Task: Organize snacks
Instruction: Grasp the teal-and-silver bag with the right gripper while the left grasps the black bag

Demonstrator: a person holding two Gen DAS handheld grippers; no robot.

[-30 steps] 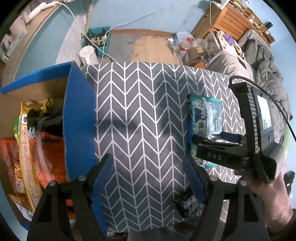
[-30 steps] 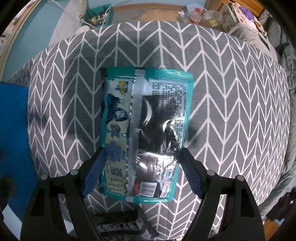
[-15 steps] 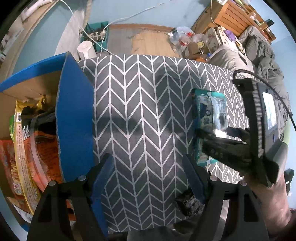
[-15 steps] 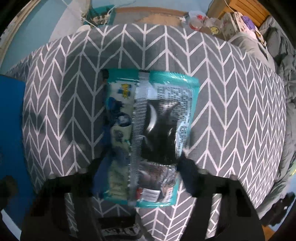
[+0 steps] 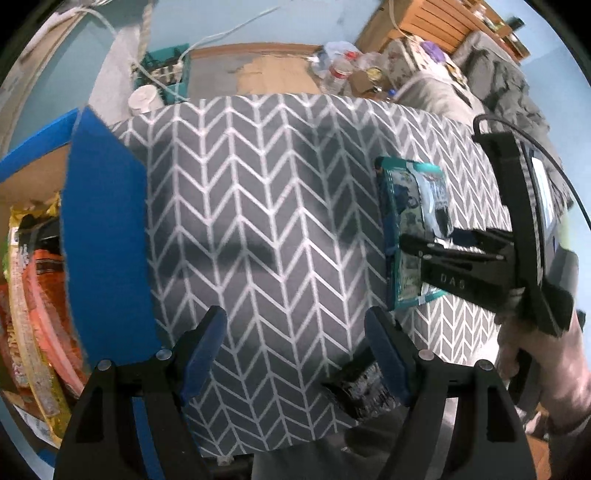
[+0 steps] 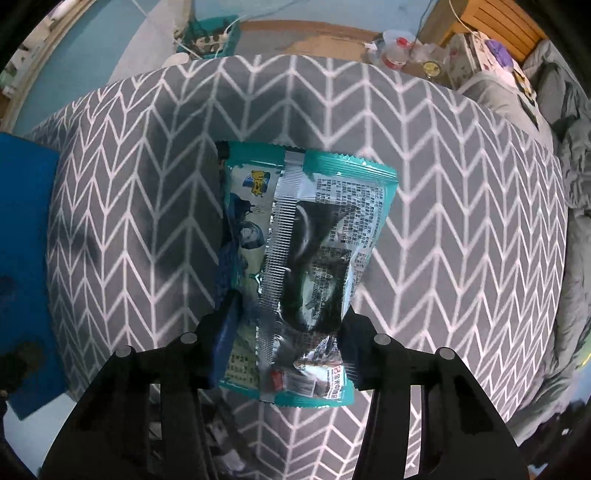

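Grey chevron cloth covers the table (image 5: 258, 221) beneath me. My right gripper (image 6: 286, 332) has just been closing and now pinches the teal snack packet (image 6: 306, 236) by its near end, toward the table's right edge. My left gripper (image 5: 295, 354) hangs spread wide with nothing between its fingers, beside the blue box (image 5: 103, 221) of snacks at the left edge.

A grey chevron-patterned cloth (image 5: 280, 206) covers the table, with plastic bottles (image 5: 338, 72) and a wooden shelf (image 5: 436, 26) beyond.
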